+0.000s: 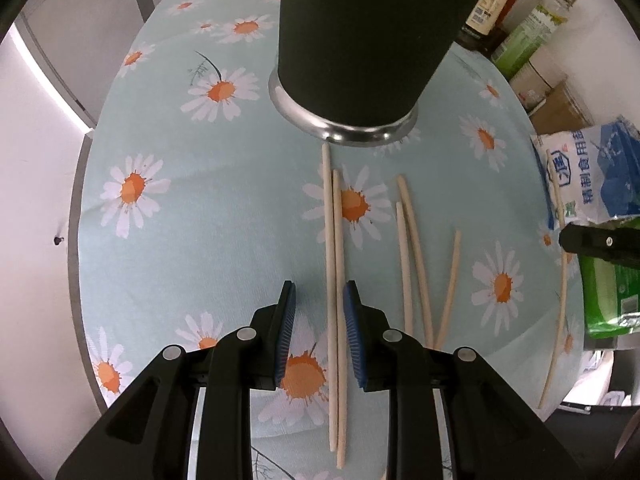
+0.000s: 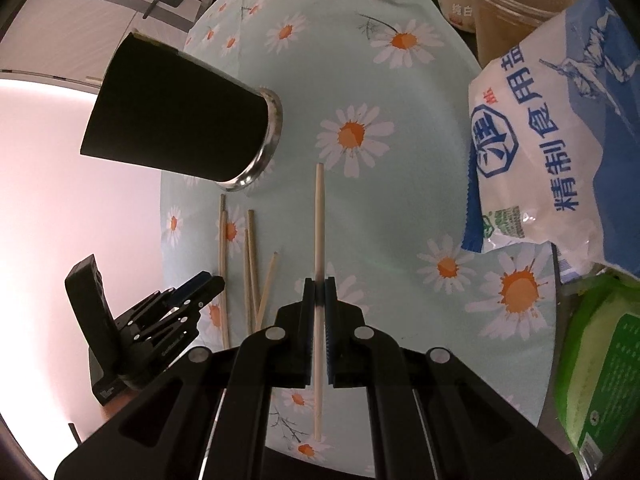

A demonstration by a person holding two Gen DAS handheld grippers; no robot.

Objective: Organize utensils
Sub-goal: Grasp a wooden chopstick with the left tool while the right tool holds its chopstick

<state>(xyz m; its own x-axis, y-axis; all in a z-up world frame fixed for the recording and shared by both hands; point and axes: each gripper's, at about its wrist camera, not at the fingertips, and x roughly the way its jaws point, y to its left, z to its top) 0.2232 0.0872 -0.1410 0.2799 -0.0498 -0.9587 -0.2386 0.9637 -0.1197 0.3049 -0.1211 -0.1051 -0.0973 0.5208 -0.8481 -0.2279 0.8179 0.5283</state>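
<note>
A black utensil cup (image 1: 352, 40) with a steel base stands upright on the daisy tablecloth (image 1: 180, 240). In the right wrist view the cup (image 2: 176, 120) is at the left. My left gripper (image 1: 320, 292) points down and is open. Two pale chopsticks (image 1: 334, 280) lie side by side on the cloth between its blue pads (image 1: 286, 328), close to the right pad and not pinched. Three more chopsticks (image 1: 412, 260) lie loose to the right. My right gripper (image 2: 319, 292) is shut on a single chopstick (image 2: 319, 220), held above the cloth. That gripper (image 1: 566, 240) also shows at the left wrist view's right edge.
A blue and white salt bag (image 2: 560, 140) and a green pack (image 2: 600, 368) crowd the table's right side. Bottles (image 1: 520, 12) and a plastic tub (image 2: 512, 4) stand at the back. The round table's edge (image 1: 74, 240) runs close on the left.
</note>
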